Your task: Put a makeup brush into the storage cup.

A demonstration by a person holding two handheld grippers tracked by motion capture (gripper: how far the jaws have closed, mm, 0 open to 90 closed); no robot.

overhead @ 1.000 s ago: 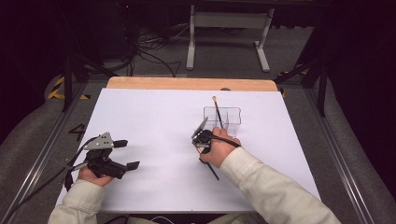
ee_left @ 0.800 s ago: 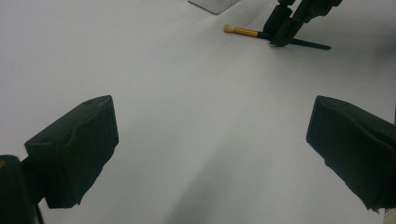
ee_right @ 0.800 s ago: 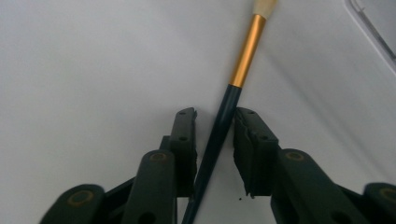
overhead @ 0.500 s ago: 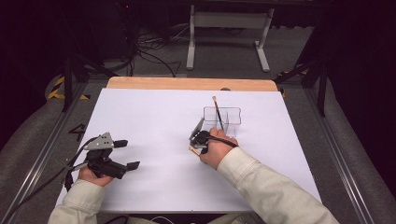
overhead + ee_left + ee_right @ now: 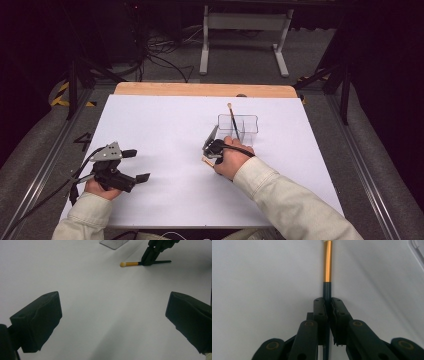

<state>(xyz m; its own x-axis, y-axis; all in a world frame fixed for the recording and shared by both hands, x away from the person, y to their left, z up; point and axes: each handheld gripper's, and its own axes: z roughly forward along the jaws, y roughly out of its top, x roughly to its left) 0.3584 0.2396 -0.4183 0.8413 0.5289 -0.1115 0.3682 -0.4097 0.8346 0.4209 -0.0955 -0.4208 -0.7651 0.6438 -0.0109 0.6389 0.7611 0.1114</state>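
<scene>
While our right gripper (image 5: pixel 212 150) clamps the brush (image 5: pixel 327 265) lying on the table (image 5: pixel 165 125), at seven o'clock from the clear box (image 5: pixel 239 126), ready for lifting, our left gripper (image 5: pixel 131 165) idles wide open, empty.

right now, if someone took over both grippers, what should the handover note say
Right gripper: shut on a dark-handled brush with a gold ferrule, lying on the white table.
Left gripper: open, holding nothing, resting apart at the table's near left.
Clear box: just beyond the right gripper, one other brush already leaning in it.
Done: the grasp on the lying brush.
Left, probably: lift it and place it in the clear box.
</scene>
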